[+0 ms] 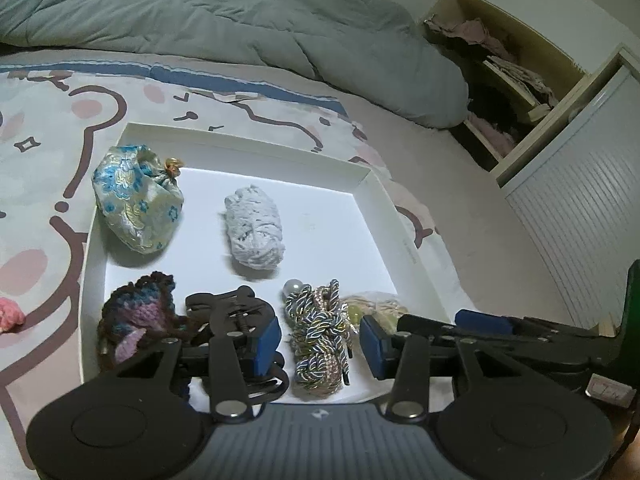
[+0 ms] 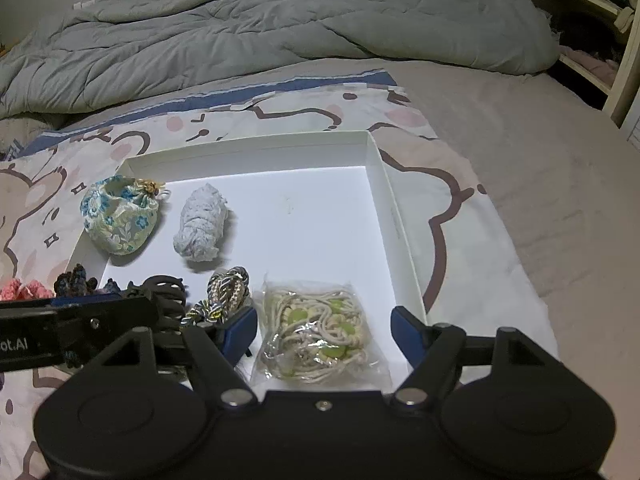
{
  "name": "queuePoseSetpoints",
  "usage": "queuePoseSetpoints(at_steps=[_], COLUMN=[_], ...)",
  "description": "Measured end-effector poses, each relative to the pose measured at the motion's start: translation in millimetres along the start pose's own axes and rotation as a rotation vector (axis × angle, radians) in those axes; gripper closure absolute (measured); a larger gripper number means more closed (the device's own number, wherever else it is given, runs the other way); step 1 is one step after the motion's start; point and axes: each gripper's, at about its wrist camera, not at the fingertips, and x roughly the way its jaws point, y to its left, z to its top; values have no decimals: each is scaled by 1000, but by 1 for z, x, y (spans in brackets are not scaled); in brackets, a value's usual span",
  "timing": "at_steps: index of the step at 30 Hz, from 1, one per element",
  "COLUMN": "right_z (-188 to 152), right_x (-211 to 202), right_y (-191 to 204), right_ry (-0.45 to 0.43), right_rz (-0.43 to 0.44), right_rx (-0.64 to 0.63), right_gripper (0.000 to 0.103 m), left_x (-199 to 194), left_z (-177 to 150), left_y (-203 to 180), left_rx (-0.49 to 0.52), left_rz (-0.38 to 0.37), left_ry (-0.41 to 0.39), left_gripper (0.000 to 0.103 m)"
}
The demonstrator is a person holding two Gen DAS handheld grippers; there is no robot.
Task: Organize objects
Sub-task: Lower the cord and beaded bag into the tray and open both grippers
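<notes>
A white shallow box [image 1: 248, 148] lies on the bed. In it are a blue floral pouch [image 1: 136, 200], a grey-white yarn bundle [image 1: 256, 232], a dark purple crochet piece [image 1: 136, 320] and a black claw clip [image 1: 232, 312]. My left gripper [image 1: 320, 346] is open over the box's near edge. A twisted multicolour cord bundle [image 1: 318, 332] lies between its blue pads, untouched. My right gripper [image 2: 324, 330] is open wide, straddling a clear bag of cream cords with green beads [image 2: 320, 336]. The bag rests on the box floor [image 2: 320, 216], free of both pads.
A pink crochet item [image 1: 8, 316] lies on the patterned sheet [image 1: 48, 128] left of the box. A rumpled grey-green duvet [image 1: 208, 12] fills the far side of the bed. At the right stand an open cupboard with clothes [image 1: 500, 80] and a white slatted door [image 1: 580, 208].
</notes>
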Motion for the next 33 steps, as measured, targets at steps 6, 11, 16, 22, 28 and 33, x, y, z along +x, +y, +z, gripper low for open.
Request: queuePoseSetpoints(at_steps=[6,11,16,22,28,33], right_z=[2,0,-8,-3,1,1], right_x=[-8,-5,23,3,-24,-37], right_y=[-2,4,14,4,6,11], right_ry=[28,83,130,79,17,-13], right_rz=[3,55,-16,10,41,30], right_rx=[-9,-12,-69,-17,-6,-14], right_gripper=[68,75,73,69,67,57], left_x=[-8,-14,-14,-18,-28,-41], left_z=[4,5,3,5,8,10], left_y=[0,-3,-4,-7,-11,-11], left_rx=[21,37,47,73,104,127], left_rz=[19,28,32,45,66,89], left_ry=[-1,-8,4,8,-5,-16], left_gripper=[57,57,57,57,57,56])
